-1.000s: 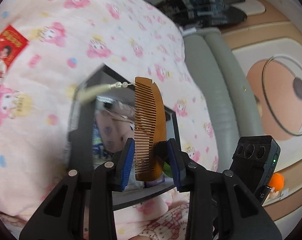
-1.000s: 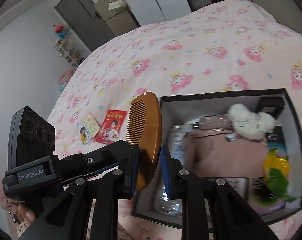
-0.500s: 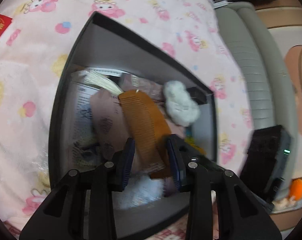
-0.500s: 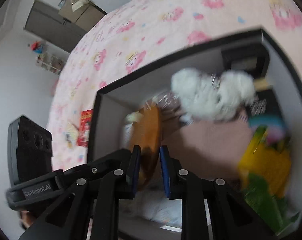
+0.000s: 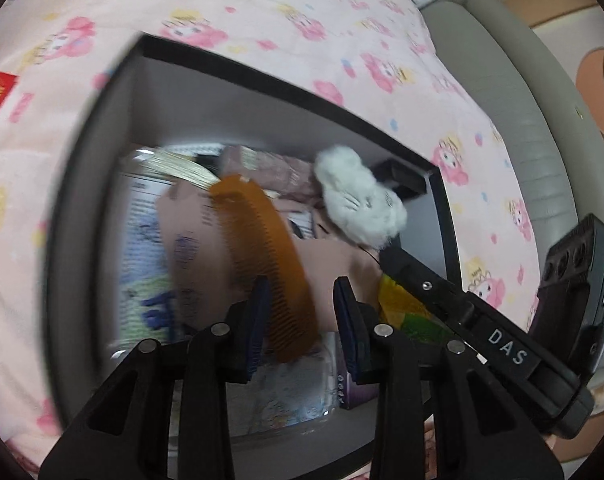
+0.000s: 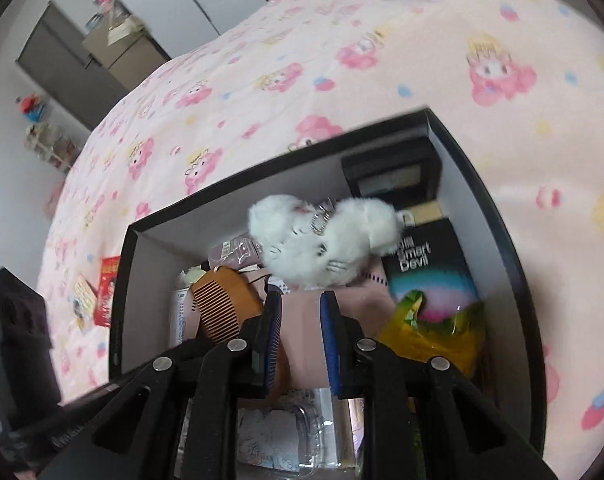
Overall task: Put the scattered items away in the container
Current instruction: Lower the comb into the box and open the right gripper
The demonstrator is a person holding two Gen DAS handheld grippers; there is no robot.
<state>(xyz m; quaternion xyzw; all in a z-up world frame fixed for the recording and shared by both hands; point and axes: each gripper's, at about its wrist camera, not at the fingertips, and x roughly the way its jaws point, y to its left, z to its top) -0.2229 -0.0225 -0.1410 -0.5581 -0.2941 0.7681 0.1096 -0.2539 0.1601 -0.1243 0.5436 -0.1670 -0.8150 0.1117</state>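
Brown wooden comb (image 5: 262, 256), fine teeth, curved back, inside black box (image 5: 102, 128).

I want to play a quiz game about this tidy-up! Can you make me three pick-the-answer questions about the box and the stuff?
1. Where is the fluffy white toy?
A. On the pink bed cover
B. Inside the black box
C. On the floor

2. What colour is the comb?
A. Brown
B. Blue
C. White

3. How is the black box right now?
A. Shut with a lid
B. Open and empty
C. Open with things in it

Answers:
1. B, the toy lies on top of the other things, inside the box walls.
2. A, its teeth and back are a wood brown.
3. C, there is no lid on it, and packets, the toy and a yellow-green bag show inside.
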